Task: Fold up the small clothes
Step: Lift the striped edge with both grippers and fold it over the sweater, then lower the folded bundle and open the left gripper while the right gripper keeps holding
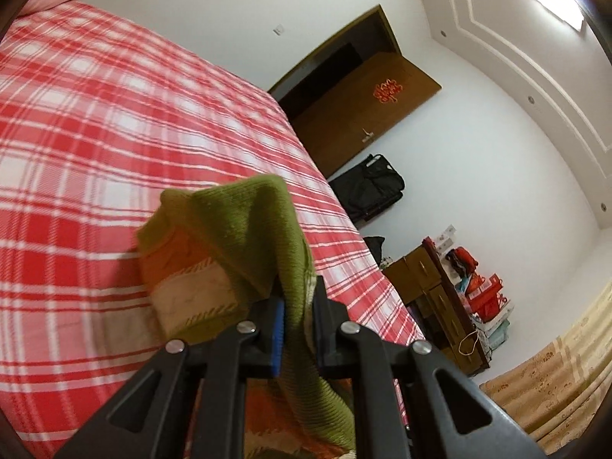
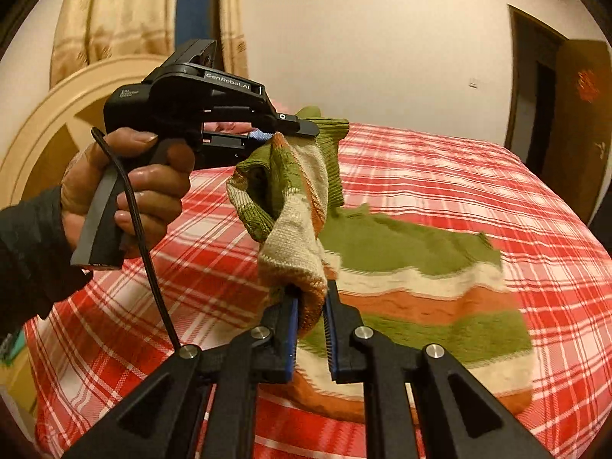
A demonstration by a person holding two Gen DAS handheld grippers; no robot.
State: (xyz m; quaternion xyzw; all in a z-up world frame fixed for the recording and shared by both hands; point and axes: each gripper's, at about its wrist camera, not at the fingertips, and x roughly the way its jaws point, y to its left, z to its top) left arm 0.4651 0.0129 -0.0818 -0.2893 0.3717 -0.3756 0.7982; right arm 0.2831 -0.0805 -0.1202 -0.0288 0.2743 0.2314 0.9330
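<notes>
Bedroom with white walls; bed [image 2: 440, 176] under a red-and-white plaid sheet fills the middle of both views.

Left of the bed in the right wrist view: cream arched headboard [image 2: 57, 114] and gold curtains [image 2: 114, 7]. A hand [image 2: 126, 191] grips the handle of the left gripper [image 2: 283, 130], raised above the bed; its fingers are closed on the green ribbed edge of a small striped knit sweater [image 2: 420, 275].

On the bed: the sweater's body, in green, cream and orange bands, lies flat on the sheet, with one portion lifted and strung between the two grippers.

At the near edge of the bed: the right gripper [image 2: 311, 321], fingers narrow, pinching a cream-and-orange fold of the same sweater.

Right of the bed: open brown door [image 2: 581, 122].

Left wrist view: left gripper [image 1: 296, 329] clamps green knit; beyond the bed's far side stand a black bag [image 1: 367, 187] and a cluttered wooden dresser [image 1: 432, 287].
</notes>
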